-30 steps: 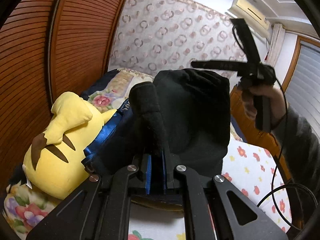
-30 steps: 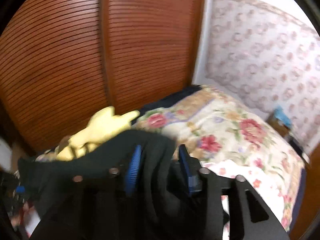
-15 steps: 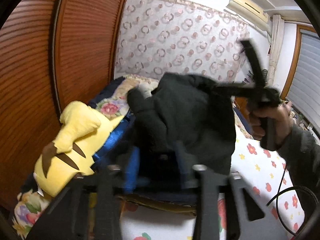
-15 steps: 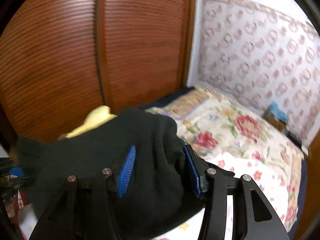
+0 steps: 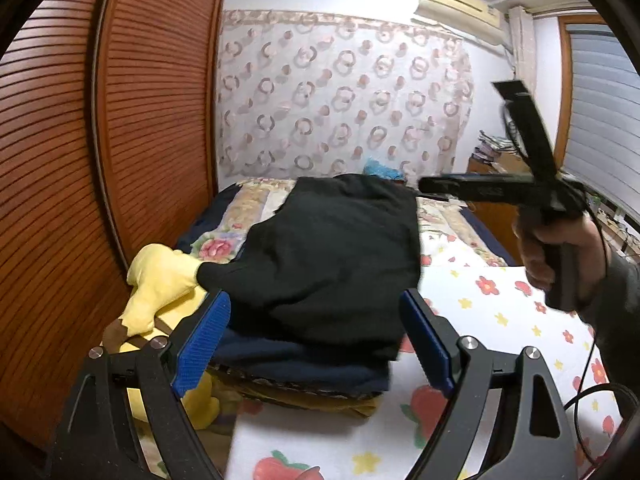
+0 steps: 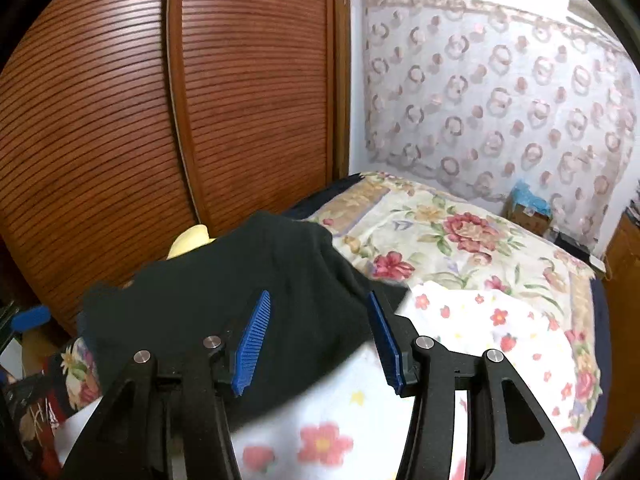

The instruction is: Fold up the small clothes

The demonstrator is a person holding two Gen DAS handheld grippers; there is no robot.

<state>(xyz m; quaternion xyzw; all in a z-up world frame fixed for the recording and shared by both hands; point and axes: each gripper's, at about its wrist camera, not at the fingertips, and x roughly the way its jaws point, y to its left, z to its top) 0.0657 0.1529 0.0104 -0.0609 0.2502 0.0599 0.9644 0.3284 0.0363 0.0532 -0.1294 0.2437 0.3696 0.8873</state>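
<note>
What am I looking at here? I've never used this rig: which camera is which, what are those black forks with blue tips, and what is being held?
There is no robot arm. A person carries a hand-held two-finger gripper in each hand; the black forks with blue pads are its fingers. Each picture comes from a fisheye camera on one gripper, looking along those fingers.

In the left wrist view, the left gripper is opening, its pads off the cloth. A black garment lies on a stack of folded clothes on the flowered bed sheet, beside a yellow plush toy. The person's hand holds the other gripper at the garment's far corner.

In the right wrist view, the right gripper has that garment between its pads; whether they pinch it is unclear.
</note>
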